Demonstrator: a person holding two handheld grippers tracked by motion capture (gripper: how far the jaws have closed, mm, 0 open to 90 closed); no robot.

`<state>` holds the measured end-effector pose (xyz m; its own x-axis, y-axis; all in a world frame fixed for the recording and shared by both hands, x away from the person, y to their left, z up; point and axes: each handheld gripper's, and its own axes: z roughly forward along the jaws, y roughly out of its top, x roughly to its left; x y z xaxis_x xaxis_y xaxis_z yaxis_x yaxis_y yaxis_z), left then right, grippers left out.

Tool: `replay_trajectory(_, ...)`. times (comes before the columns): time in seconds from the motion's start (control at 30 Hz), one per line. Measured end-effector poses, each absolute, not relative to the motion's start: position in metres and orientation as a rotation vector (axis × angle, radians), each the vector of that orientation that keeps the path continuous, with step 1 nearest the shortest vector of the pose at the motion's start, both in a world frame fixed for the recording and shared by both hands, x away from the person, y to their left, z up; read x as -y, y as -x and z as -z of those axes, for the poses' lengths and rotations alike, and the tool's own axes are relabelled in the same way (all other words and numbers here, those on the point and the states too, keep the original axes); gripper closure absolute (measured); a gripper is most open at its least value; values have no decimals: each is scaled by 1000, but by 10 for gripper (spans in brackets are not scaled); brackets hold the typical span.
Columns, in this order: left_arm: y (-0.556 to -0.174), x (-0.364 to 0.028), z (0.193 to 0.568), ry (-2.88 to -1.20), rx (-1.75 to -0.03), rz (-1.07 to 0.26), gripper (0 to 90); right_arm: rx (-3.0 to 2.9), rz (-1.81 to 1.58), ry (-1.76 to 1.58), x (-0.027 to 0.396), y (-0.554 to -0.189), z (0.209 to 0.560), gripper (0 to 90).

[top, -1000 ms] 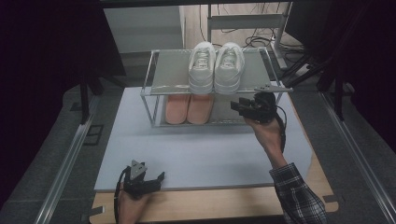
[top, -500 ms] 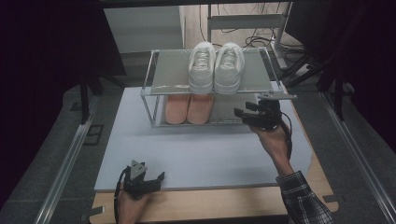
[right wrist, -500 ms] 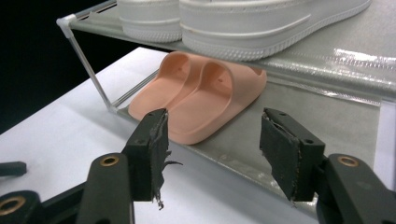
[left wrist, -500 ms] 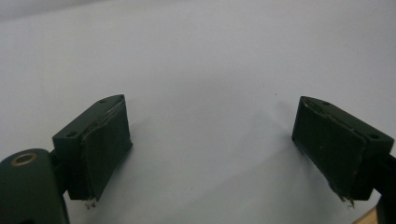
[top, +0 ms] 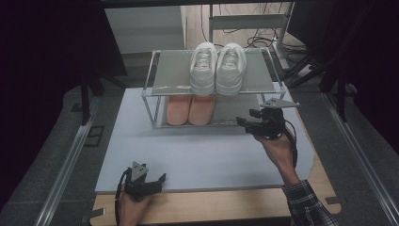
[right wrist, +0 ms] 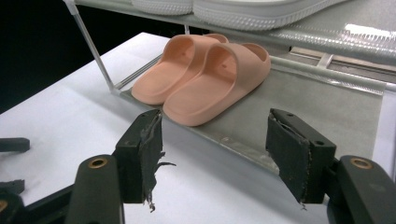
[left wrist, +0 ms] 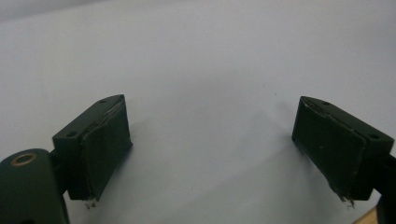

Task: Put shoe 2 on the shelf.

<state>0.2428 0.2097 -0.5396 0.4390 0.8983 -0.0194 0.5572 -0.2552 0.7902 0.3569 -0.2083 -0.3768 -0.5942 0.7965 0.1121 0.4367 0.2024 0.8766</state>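
Observation:
A two-tier metal shoe rack (top: 169, 70) stands at the back of the white mat (top: 207, 155). A pair of white sneakers (top: 217, 68) rests on its top shelf, and a pair of peach slides (top: 190, 109) lies side by side on the lower shelf (right wrist: 327, 112). My right gripper (top: 248, 120) hovers low at the rack's front right, pointing left toward the slides (right wrist: 205, 79). Its jaws have just been opening, and the right gripper (right wrist: 217, 158) holds nothing between them. My left gripper (top: 157, 182) rests open on the mat's near left, and the left gripper (left wrist: 210, 149) is empty.
The wooden table edge (top: 211, 205) runs along the front of the mat. Metal rails (top: 70, 160) flank the table on both sides. Cables and a stand (top: 244, 21) lie on the floor behind the rack. The sneakers' soles (right wrist: 233, 9) overhang above the slides.
My right gripper has drawn back from the rack's right front corner toward the near side and sunk a little, and its jaws stand wider apart. The left gripper has stayed put.

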Motion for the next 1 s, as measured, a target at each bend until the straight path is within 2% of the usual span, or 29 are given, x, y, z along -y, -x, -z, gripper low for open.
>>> replay_trajectory(1.0, -243, -209, 540, -1938, -1228, -578, 114, -2178, -1279, -1160, 229, -333, 404, 291)
